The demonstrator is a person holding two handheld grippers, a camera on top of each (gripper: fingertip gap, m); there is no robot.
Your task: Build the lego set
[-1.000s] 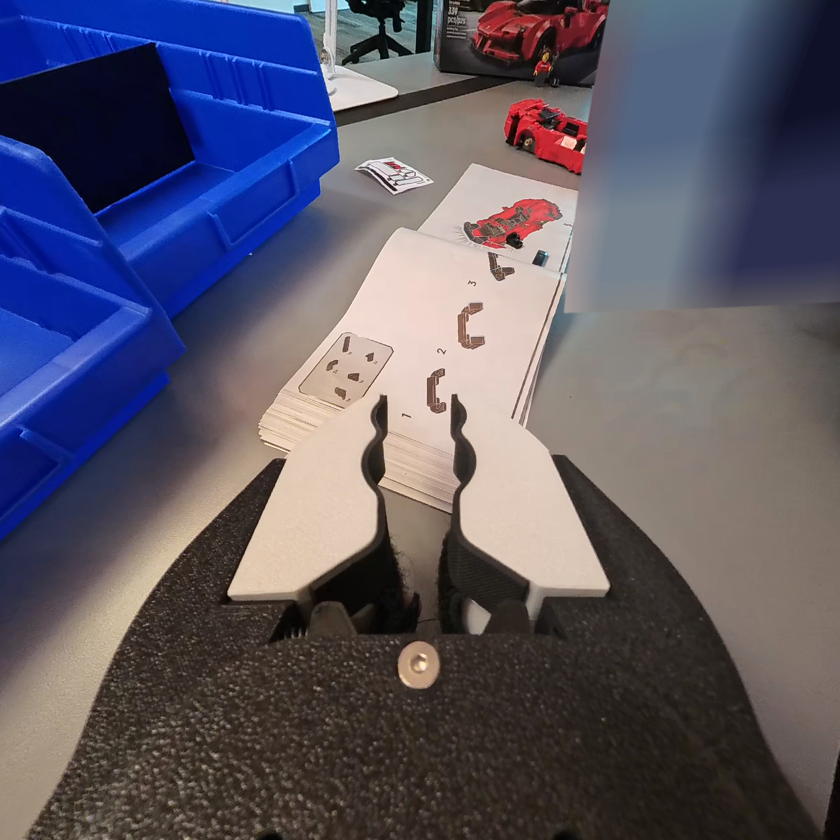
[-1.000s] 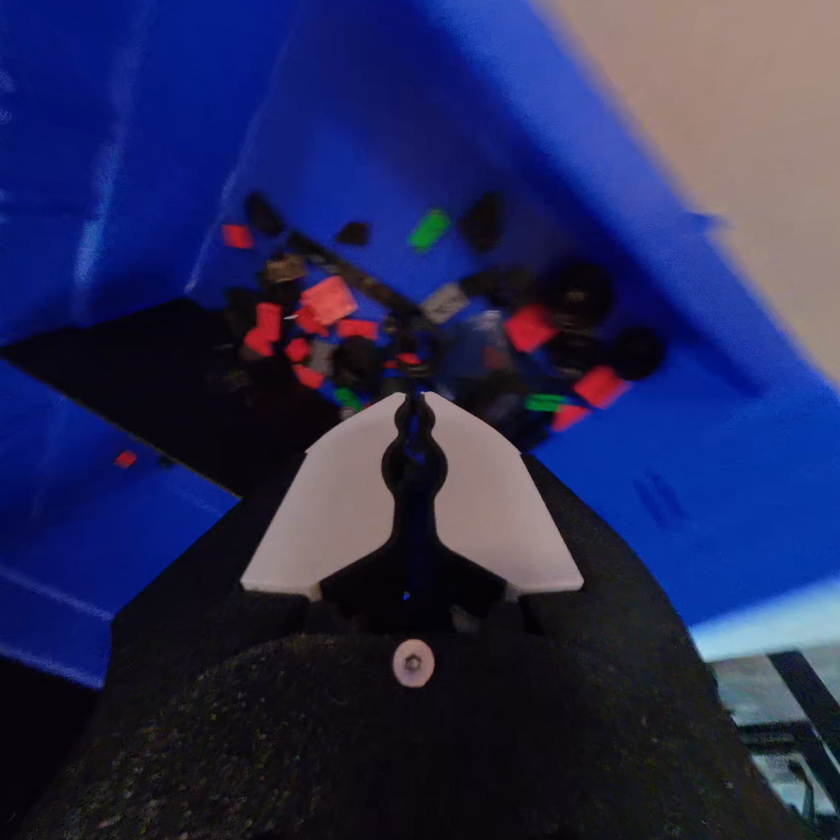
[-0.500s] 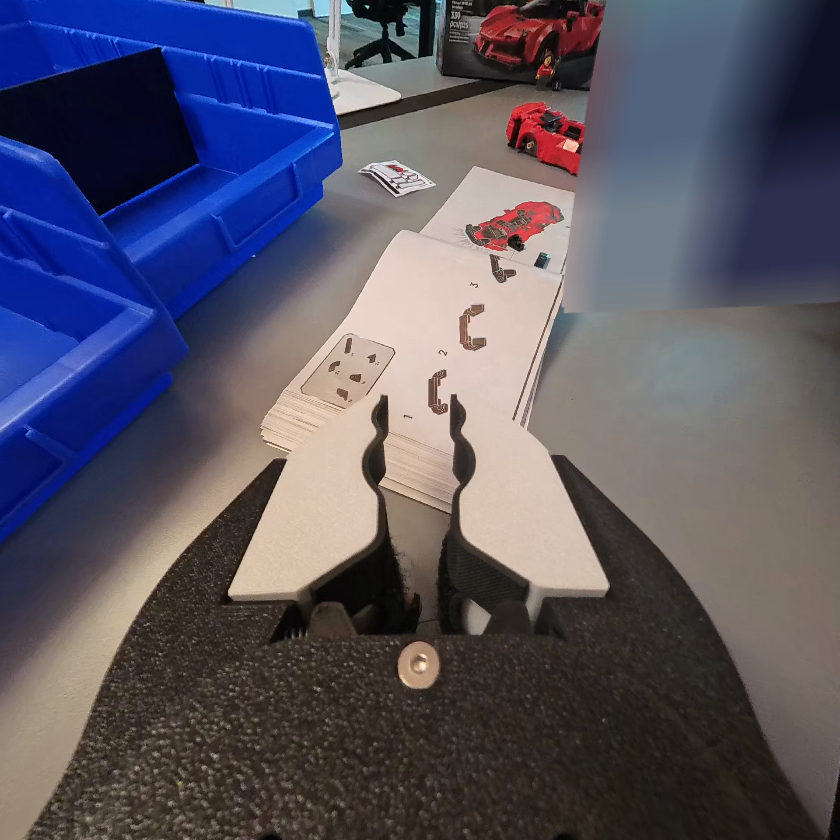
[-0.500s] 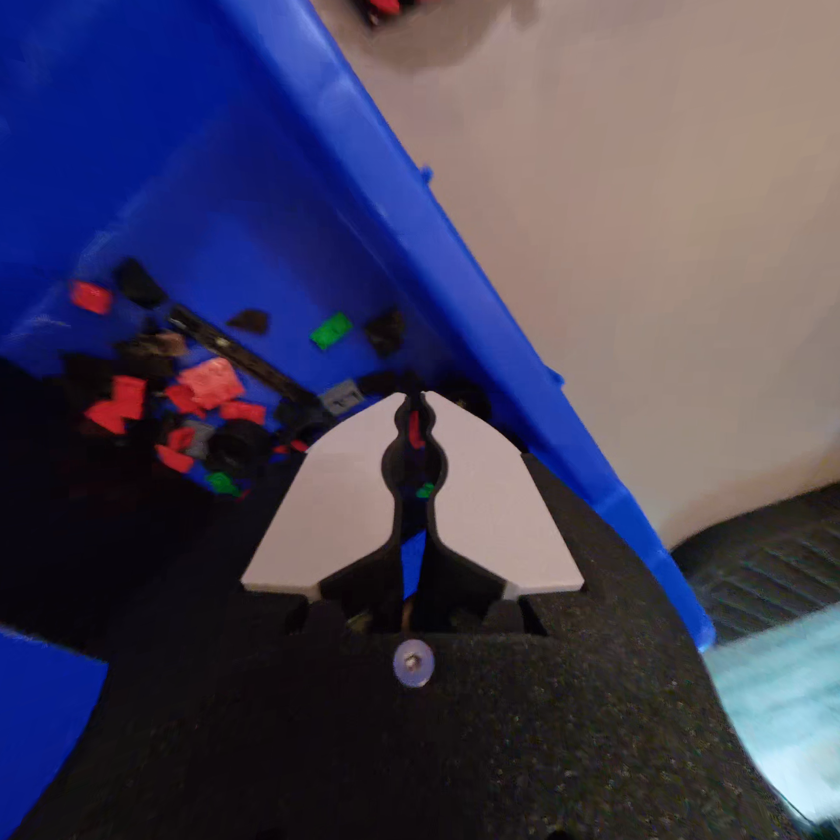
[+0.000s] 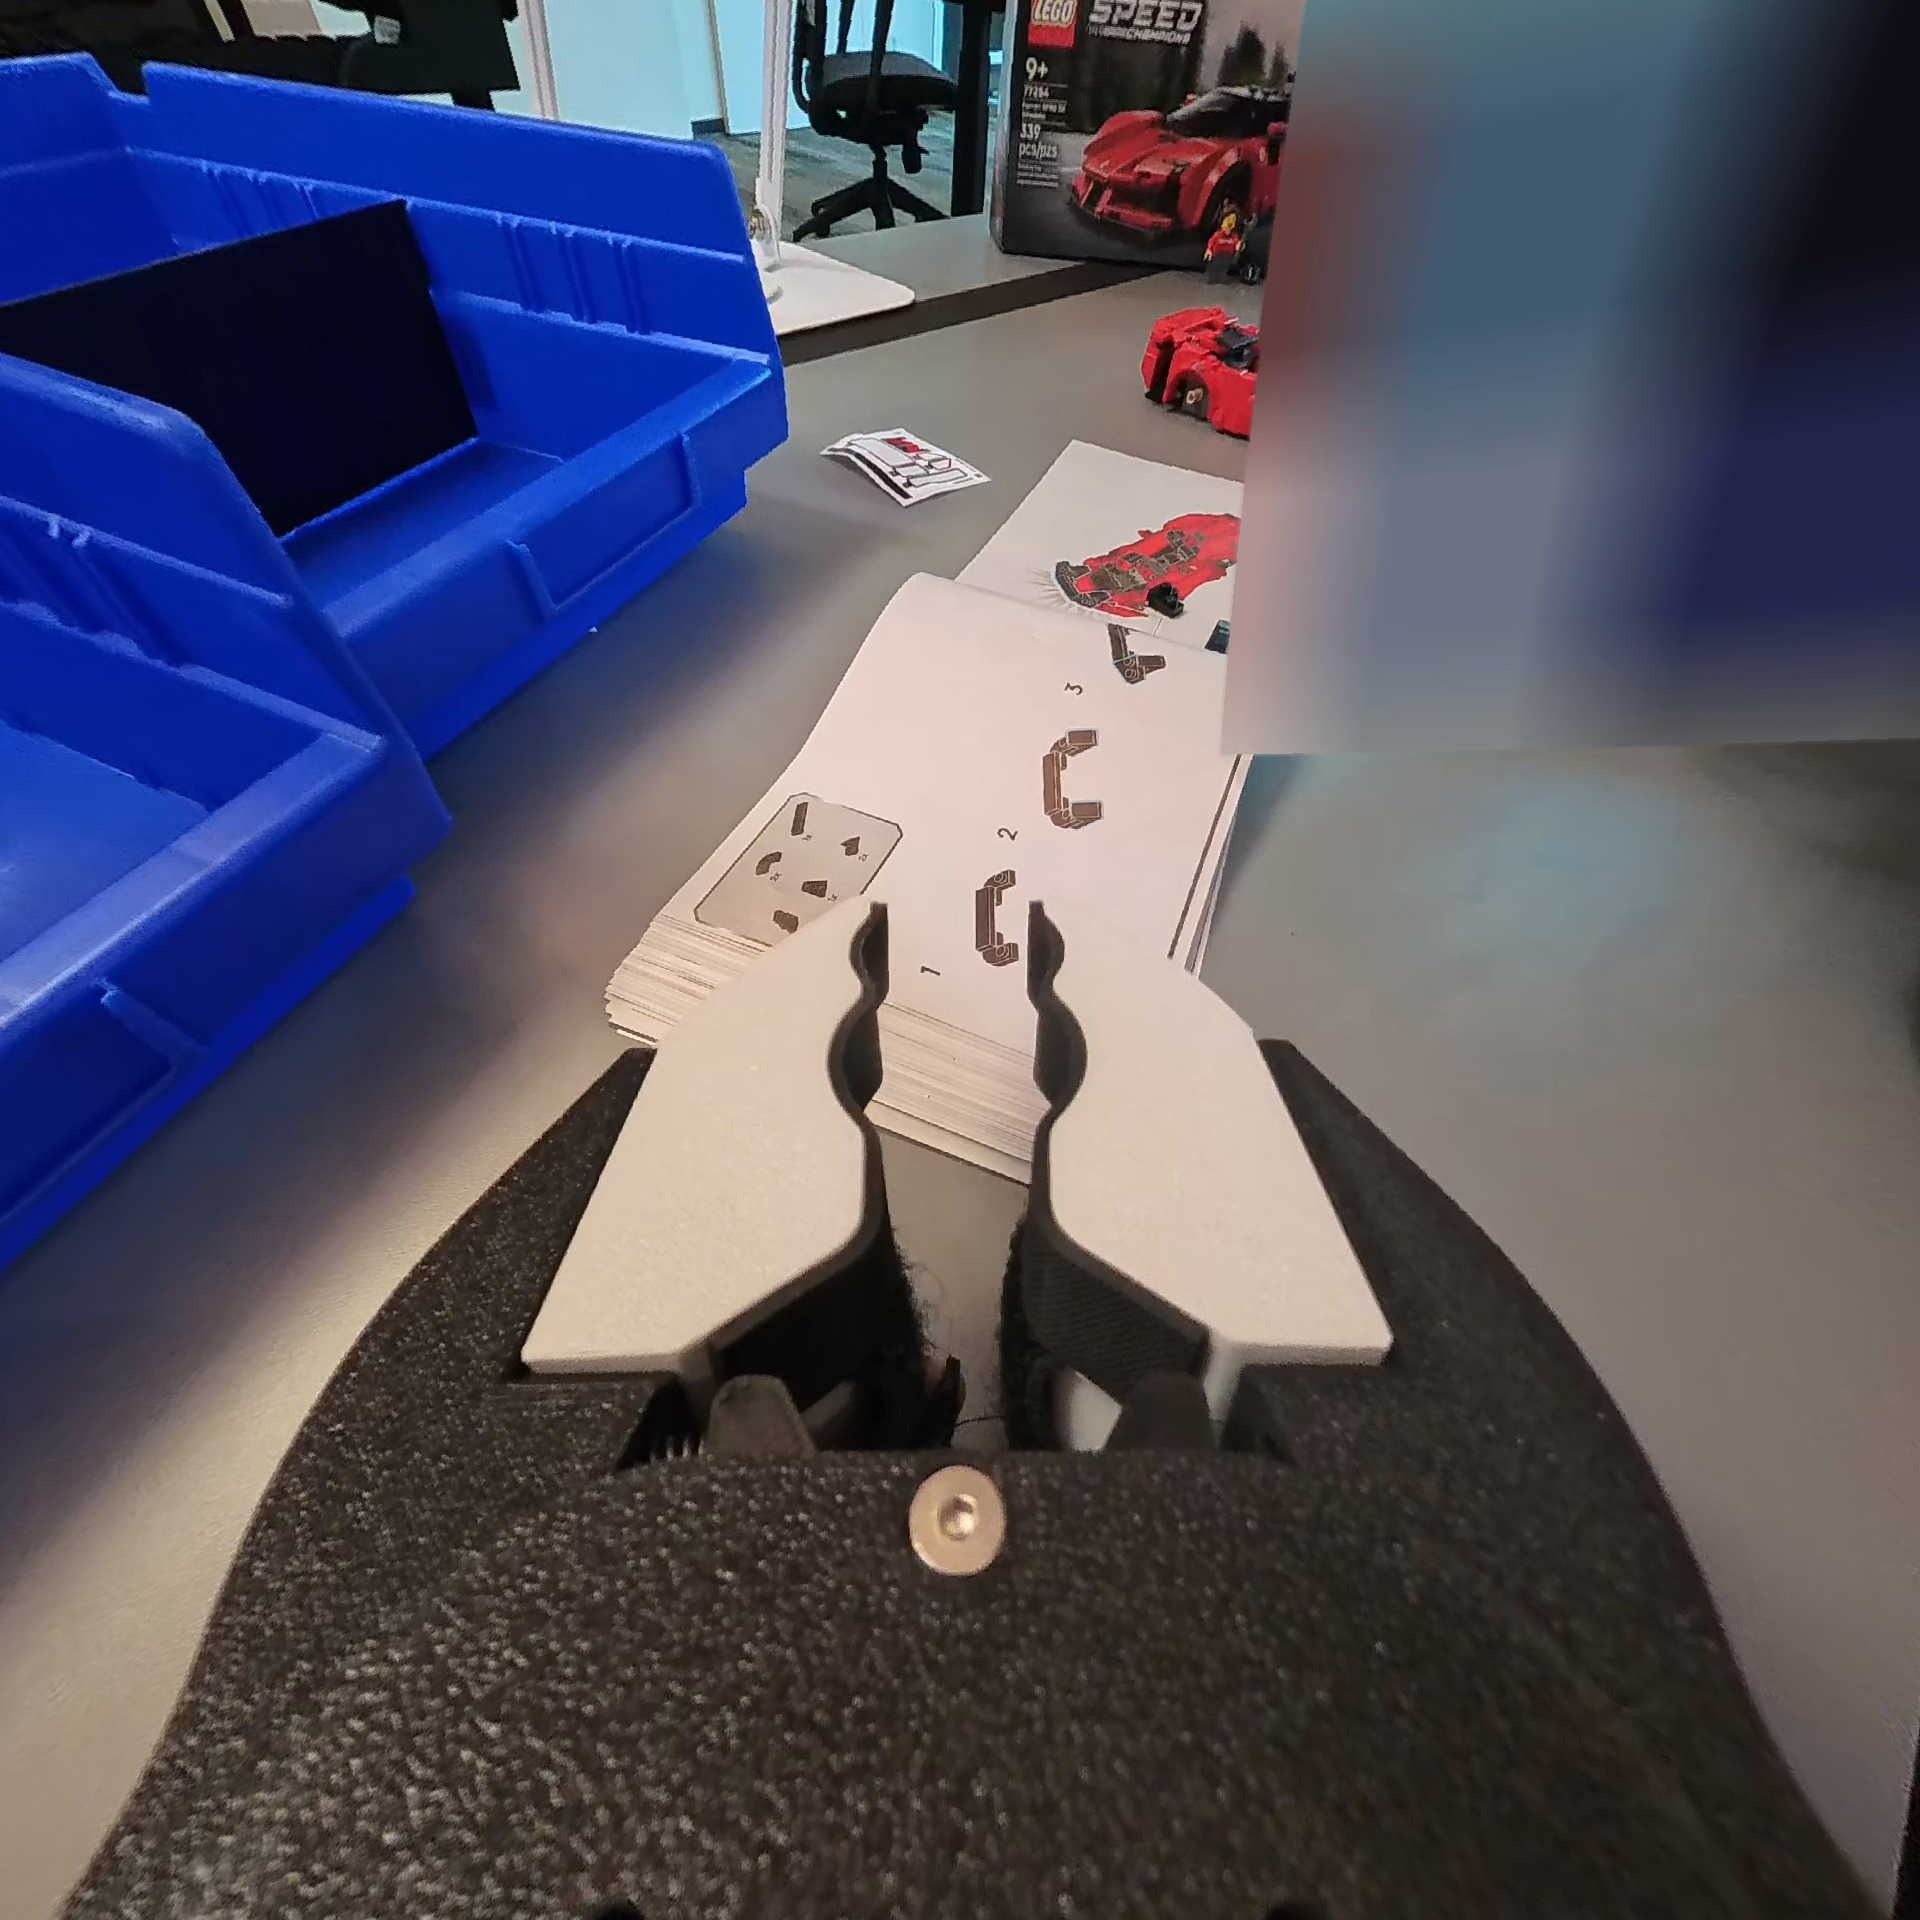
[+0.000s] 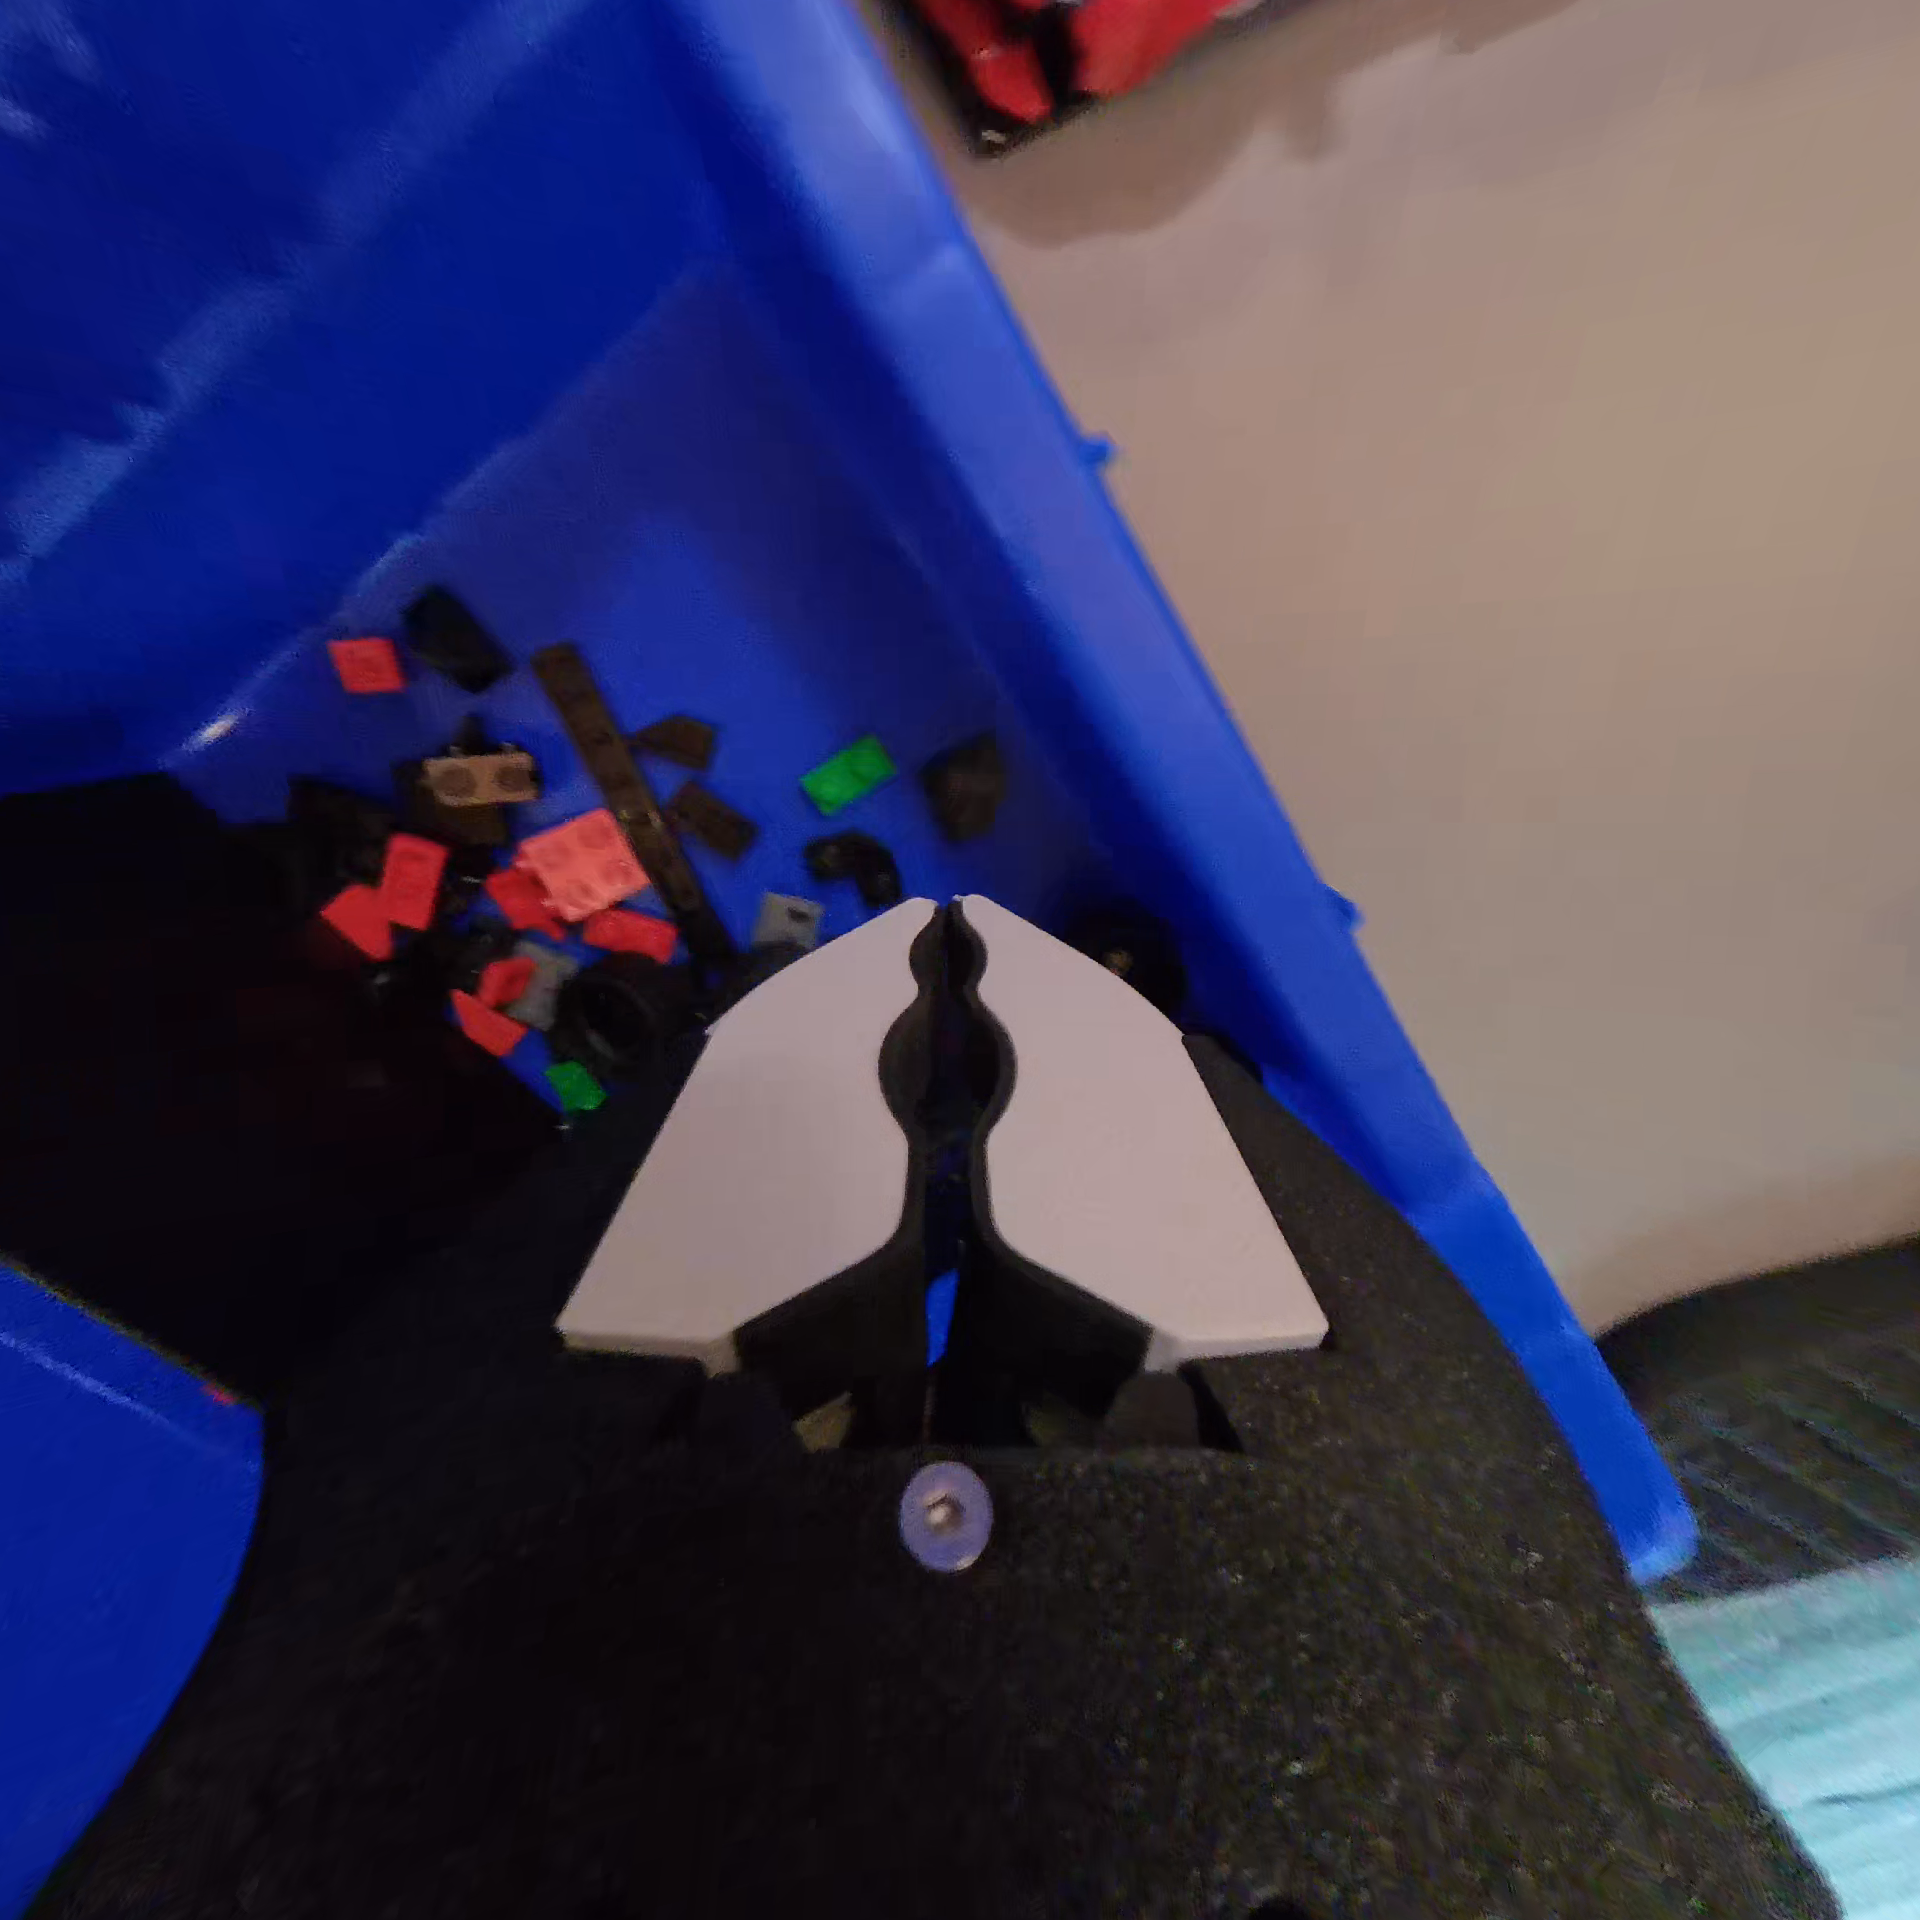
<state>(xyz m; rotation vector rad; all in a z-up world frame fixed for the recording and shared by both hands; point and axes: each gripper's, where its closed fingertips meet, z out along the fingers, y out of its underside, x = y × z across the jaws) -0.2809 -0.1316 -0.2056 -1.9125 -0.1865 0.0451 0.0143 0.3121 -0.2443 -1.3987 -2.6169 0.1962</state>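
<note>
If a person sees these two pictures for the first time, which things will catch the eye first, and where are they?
In the left wrist view, the large bright blue plastic bins fill the left side, beside an open white paper instruction booklet on the grey table. A small red brick-built car stands farther back. In the right wrist view, scattered red, black and green plastic bricks lie on a blue bin's floor.

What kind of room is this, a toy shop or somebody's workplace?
Most likely an office or lab workspace, not a shop. A grey work table holds blue storage bins and an open instruction booklet, and office chairs stand on the floor behind.
</note>
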